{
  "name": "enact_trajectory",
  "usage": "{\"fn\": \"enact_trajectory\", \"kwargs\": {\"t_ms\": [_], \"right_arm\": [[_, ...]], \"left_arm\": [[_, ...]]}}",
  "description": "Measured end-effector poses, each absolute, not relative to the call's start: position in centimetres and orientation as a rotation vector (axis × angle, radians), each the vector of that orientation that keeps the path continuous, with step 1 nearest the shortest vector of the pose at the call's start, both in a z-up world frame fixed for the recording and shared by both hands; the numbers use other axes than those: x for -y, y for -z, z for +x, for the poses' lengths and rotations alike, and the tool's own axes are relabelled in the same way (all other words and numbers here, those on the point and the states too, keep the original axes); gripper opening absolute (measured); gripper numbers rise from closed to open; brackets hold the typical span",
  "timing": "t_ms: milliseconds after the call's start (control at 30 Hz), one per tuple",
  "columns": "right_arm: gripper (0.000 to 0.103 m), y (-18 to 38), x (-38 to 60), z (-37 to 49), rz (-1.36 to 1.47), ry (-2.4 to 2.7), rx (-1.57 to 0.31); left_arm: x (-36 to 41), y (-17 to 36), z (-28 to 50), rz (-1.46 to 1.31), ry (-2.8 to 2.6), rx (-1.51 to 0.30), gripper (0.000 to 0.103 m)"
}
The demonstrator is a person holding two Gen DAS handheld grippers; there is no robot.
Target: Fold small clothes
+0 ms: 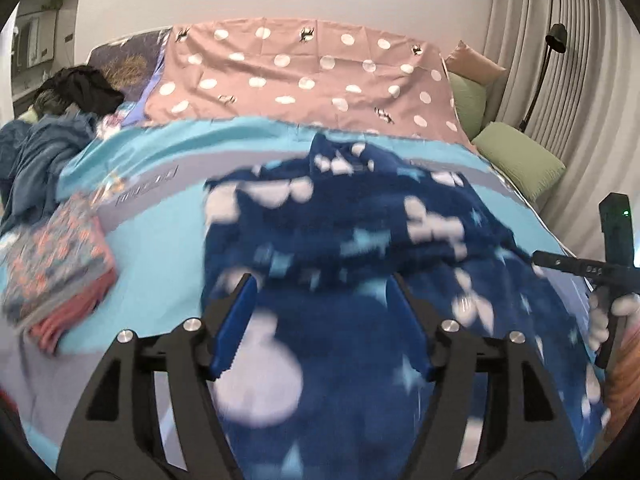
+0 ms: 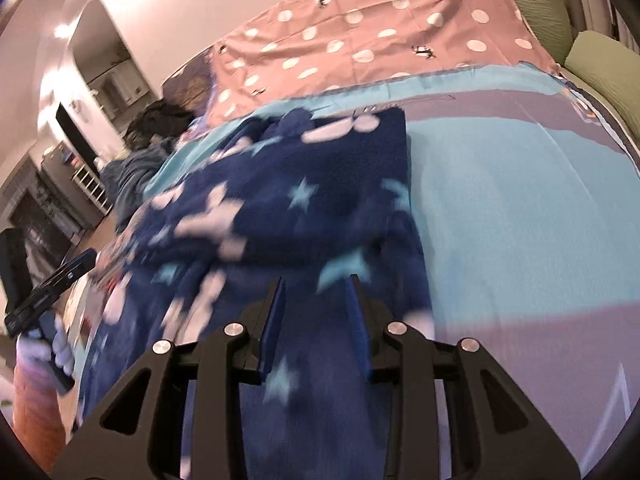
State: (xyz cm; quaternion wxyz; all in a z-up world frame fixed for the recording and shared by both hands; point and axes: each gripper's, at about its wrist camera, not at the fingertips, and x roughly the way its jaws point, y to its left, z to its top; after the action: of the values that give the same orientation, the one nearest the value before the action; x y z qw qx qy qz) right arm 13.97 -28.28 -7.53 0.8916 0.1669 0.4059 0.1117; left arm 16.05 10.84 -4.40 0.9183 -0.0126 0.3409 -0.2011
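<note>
Spreading navy fleece point(image 1: 360, 232), left claw point(image 1: 324, 320) open; right claw point(image 2: 316, 320) gripping

You are looking at a bed point(image 1: 160, 248) with a light blue sheet. On it lie a dark blue starry garment point(image 1: 360, 220), a folded stack of clothes point(image 1: 56, 264) and a pink spotted cloth point(image 1: 304, 76).

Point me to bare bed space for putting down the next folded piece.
Widest free patch: the blue sheet right of the navy garment, up to the green pillows. A narrower strip lies between the garment and the folded stack. Crowded: far left corner, with the heap of clothes.
</note>
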Motion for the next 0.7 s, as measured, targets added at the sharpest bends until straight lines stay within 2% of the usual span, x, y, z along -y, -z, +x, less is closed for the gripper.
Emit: {"fn": "enact_trajectory", "kwargs": {"t_ms": [333,500,700], "right_arm": [[0.033,6.7,19.4,3.4,0.271,-0.557,-0.918],[0.034,7.6,15.6,1.1,0.325,-0.72,-0.975],[0.045,8.6,13.0,0.1,0.354,-0.791,-1.027]], "left_arm": [[-12.8,6.3,6.6,-0.112,0.439,-0.726,0.07],[-12.8,6.3,3.5,-0.079,0.433,-0.717,0.077],[-14.6,6.8,1.4,-0.092,0.384,-0.733,0.077]]}}
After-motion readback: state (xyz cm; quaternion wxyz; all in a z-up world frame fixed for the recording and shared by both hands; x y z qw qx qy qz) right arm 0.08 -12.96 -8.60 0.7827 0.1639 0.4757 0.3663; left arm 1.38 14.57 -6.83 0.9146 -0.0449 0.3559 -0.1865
